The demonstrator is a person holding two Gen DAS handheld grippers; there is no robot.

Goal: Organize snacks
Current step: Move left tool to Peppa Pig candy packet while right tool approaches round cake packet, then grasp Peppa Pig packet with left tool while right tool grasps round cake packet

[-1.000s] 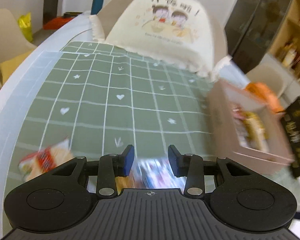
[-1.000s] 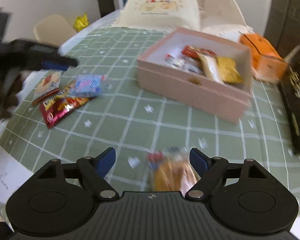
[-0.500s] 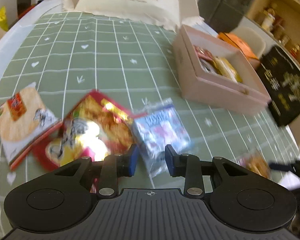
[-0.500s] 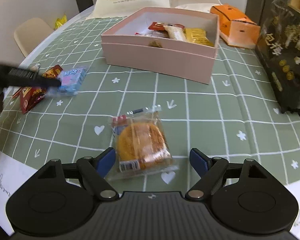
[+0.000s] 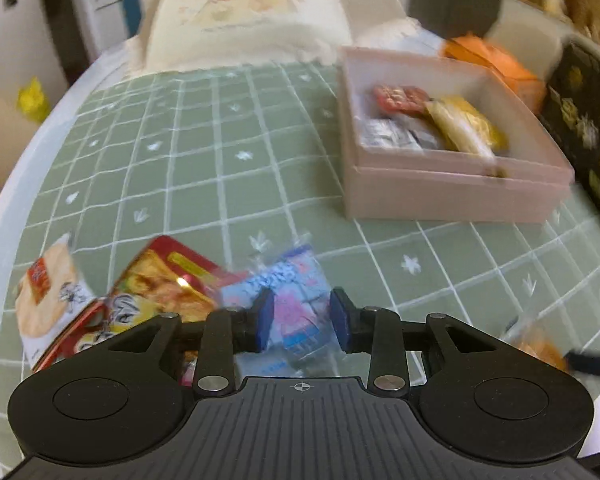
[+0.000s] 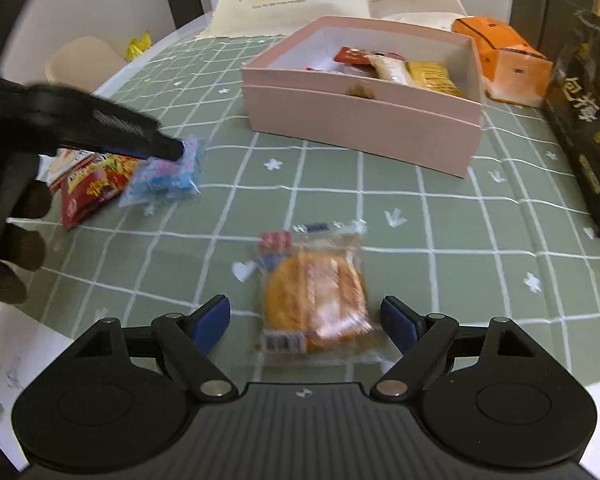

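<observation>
The pink box (image 6: 364,120) is taken as the landmark; it already holds several wrapped snacks.

**Step in hand (judged):** both remaining packets are being approached for transfer into the box.

- The left gripper (image 5: 302,320) is set astride the blue-and-pink packet (image 5: 296,304), which lies on the green checked cloth (image 5: 204,168) well to the left of the box front. The jaws are partly spread on either side of the packet; contact cannot be confirmed, so it is read as released.
- The right gripper (image 6: 305,320) is fully spread around the round cake packet (image 6: 314,298), which lies on the cloth in front of the box, nearer the camera.

**Recommended handling:** each packet should be pinched across its filled middle, not its thin sealed edge, and lifted clear of the box wall before release.

**Materials:** both wrappers are glossy, crinkled film and are likely slippery. The cake is a flat disc. A red packet (image 5: 168,284) and a white cracker packet (image 5: 48,296) lie just left of the blue one, overlapping at their edges.
</observation>
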